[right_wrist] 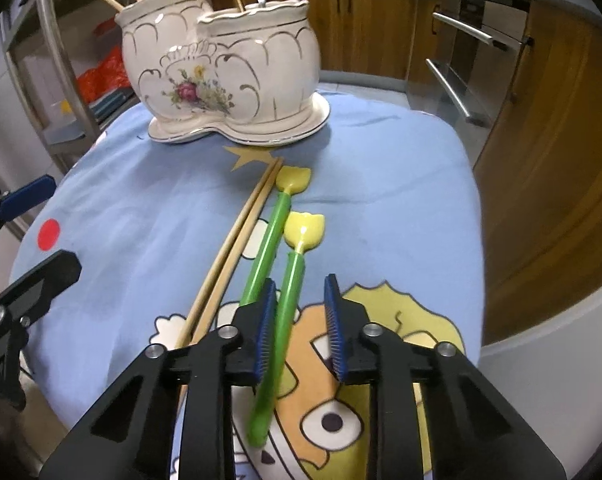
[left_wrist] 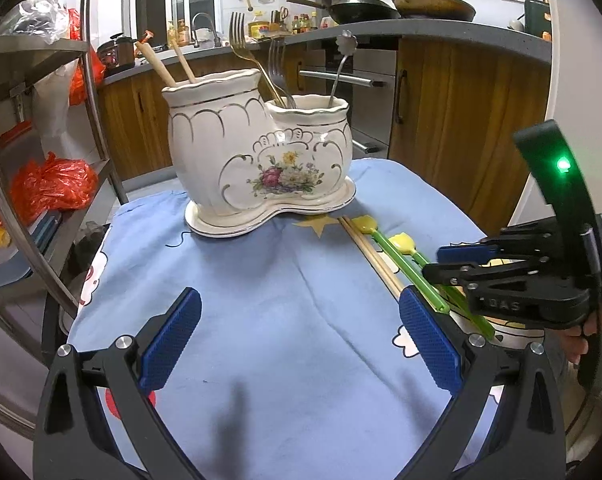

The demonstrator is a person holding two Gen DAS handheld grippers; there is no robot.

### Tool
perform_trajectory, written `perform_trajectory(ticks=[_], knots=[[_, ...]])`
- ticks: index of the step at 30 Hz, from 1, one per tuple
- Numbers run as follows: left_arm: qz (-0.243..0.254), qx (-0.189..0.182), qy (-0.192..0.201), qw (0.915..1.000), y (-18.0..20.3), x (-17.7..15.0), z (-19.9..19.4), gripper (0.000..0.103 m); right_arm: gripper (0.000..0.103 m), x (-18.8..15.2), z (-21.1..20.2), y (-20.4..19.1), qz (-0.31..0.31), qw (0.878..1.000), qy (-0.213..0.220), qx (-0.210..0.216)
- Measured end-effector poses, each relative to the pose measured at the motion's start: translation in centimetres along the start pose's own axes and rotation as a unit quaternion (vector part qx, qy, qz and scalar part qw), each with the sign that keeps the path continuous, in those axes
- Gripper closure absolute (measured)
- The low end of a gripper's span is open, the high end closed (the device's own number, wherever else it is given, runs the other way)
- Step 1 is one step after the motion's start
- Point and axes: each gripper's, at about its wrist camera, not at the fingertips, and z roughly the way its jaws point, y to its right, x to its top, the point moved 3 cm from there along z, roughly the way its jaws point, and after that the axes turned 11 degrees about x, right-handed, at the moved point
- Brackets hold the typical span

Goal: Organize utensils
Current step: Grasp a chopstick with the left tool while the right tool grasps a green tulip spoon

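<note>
**A:** So where's the utensil? The nearer green spoon (right_wrist: 289, 312) with the yellow flower-shaped head lies on the blue cartoon tablecloth (right_wrist: 141, 208), its handle running between the fingers of the right gripper (right_wrist: 301, 328). The left pad looks right up against the handle, but there's a clear gap on the other side, so the jaws aren't clamped on it.

**B:** What's crowding it?

**A:** A second green spoon (right_wrist: 267, 240) just beside it on the left, then a pair of wooden chopsticks (right_wrist: 237, 240) alongside that, all pointing toward the white floral ceramic holder (left_wrist: 257, 156). The holder has two compartments: the taller one has chopsticks in it, the lower one has forks and a flower-ended metal handle.

**B:** And the other tool?

**A:** The left gripper (left_wrist: 301, 344) hangs over bare cloth, jaws spread wide with nothing between them.

**B:** Any writing?

**A:** Raised letters on the right gripper's body, roughly "DAS", though I can't read them properly. Behind it all are wooden cabinets (left_wrist: 453, 120), woks (left_wrist: 433, 6) on the counter and red bags (left_wrist: 49, 184) on a metal rack.
</note>
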Motion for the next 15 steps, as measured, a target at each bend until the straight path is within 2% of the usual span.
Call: perform_trajectory(ticks=[2,4,6,8,11,13,15], knots=[[0.004,-0.004,-0.006,1.0,0.4,0.3,0.3,0.006,0.079,0.3,0.2,-0.1,-0.009,1.0,-0.001,0.0],[0.009,-0.008,-0.016,0.9998,0.8,0.5,0.7,0.006,0.09,0.4,0.2,-0.1,-0.008,1.0,0.0,0.013],[0.013,-0.011,-0.027,0.9995,1.4,0.6,1.2,0.006,0.092,0.2,-0.1,0.2,-0.007,1.0,0.006,0.014],[0.015,-0.021,-0.045,0.9987,2.2,0.8,1.7,0.013,0.093,-0.1,-0.7,0.7,-0.001,1.0,0.015,0.018],[0.016,-0.033,-0.071,0.9968,3.4,0.8,2.5,0.028,0.093,-0.3,-1.8,1.5,0.01,0.999,0.028,0.024],[0.015,-0.042,-0.091,0.9949,4.3,0.7,3.1,0.042,0.093,-0.5,-2.4,1.8,0.011,0.999,0.034,0.025],[0.019,-0.044,-0.103,0.9935,5.2,0.5,3.5,0.05,0.093,-0.7,-2.9,2.1,0.012,0.999,0.039,0.024]])
